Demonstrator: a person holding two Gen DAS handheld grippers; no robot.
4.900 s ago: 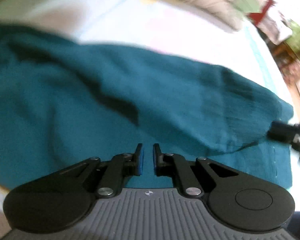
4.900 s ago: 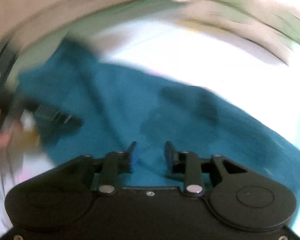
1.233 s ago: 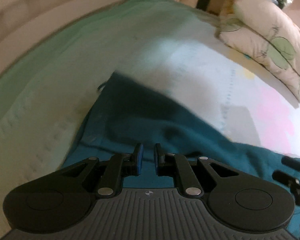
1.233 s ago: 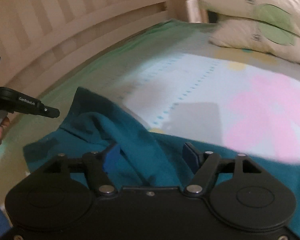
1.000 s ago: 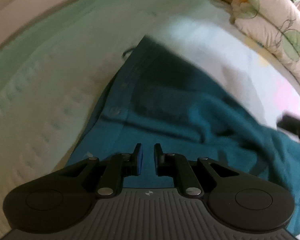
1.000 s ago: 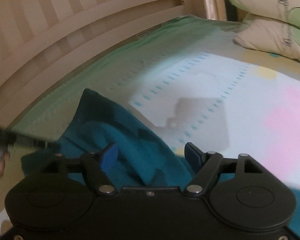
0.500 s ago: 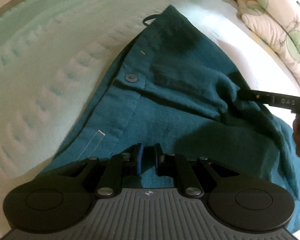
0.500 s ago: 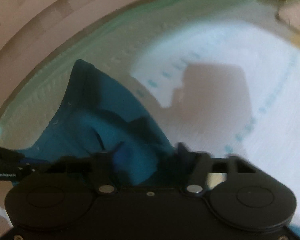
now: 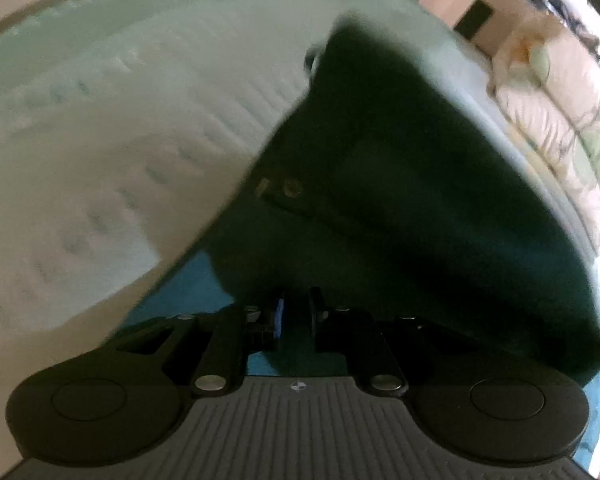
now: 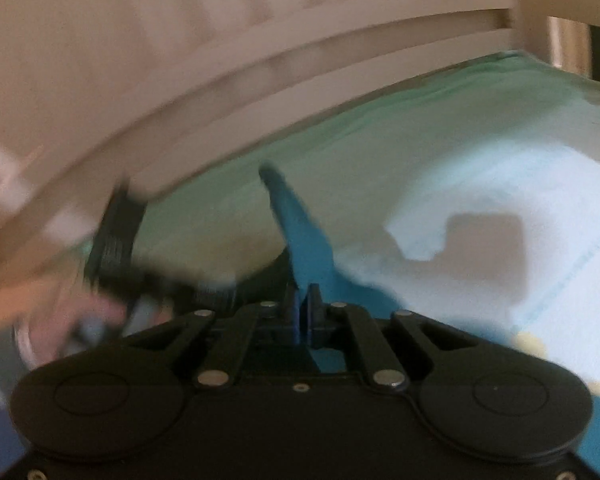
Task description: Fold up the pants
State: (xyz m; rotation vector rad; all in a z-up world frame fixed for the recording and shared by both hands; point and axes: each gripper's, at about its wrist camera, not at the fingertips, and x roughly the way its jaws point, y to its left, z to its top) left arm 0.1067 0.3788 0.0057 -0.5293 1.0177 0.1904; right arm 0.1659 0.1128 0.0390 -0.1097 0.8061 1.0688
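The right tongs [image 10: 303, 312] have just been closing and now pinch a raised fold of the teal pants [image 10: 306, 240], which stands up from between the pads and runs away ahead of them toward the bed rail [image 10: 340, 40]. The left tongs [image 9: 296, 312] are clenched nearly tight, with teal cloth showing between and beneath the pads, so they look to be gripping the pants [image 9: 400, 200] near the waistband; the button [image 9: 291, 189] lies just ahead of them and slightly to their left. The rest of the garment spreads ahead and to the right of the left tongs over the bed sheet [image 9: 100, 140], with a pillow [image 9: 560, 112] far off to the right. Both views are blurred, so the depth of either bite is hard to judge. The main risk, as I read it, is a shallow pinch: if the right tongs hold only the top layer, lifting would separate the layers and spoil the fold. A quick pull could also slip the cloth free, or drag the sheet and bunch the pants unevenly.
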